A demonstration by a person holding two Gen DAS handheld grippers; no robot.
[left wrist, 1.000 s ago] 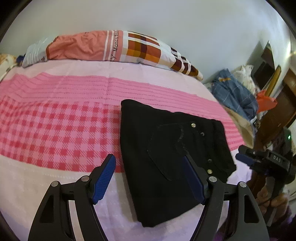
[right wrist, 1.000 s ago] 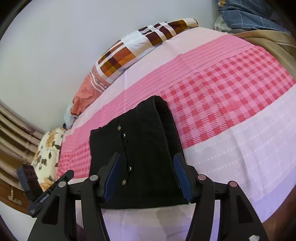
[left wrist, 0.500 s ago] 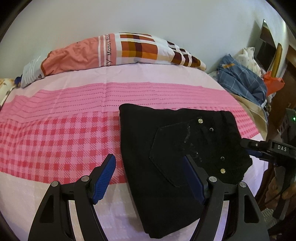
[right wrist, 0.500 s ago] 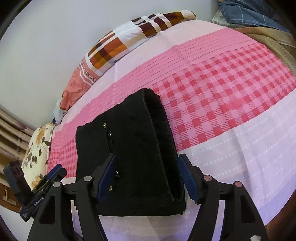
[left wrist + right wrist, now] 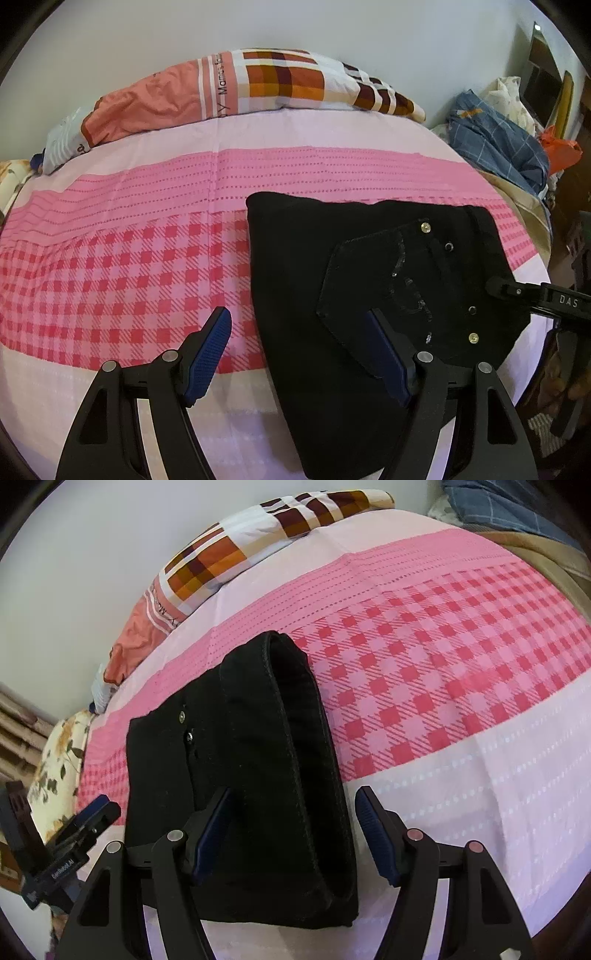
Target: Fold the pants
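The black pants (image 5: 332,295) lie folded into a thick, compact bundle on the bed (image 5: 110,258), which is covered with a sheet of pink stripes, red-and-pink checks and a pale band at the near edge. In the left wrist view the bundle sits to the right of the middle, its near corner reaching over the pale band, with a back pocket and several metal rivets facing up. The left tool (image 5: 301,354) hangs above the near left edge of the pants with its jaws wide apart: the left blue pad is over bare checked sheet, the right pad over the black cloth near the pocket, and neither presses on anything. In the right wrist view the pants (image 5: 258,775) show their rolled fold edge running away from the camera, layers stacked at the near end. The right tool (image 5: 291,830) is also spread wide and straddles that fold edge, its left pad over the black cloth and its right pad over the pale sheet just beside the bundle; whether the pads touch the cloth cannot be told. Each tool appears at the edge of the other's view. A patchwork orange-and-brown pillow (image 5: 258,85) lies along the far side of the bed against the wall, and a heap of blue checked cloth (image 5: 498,144) sits beyond the far right corner.
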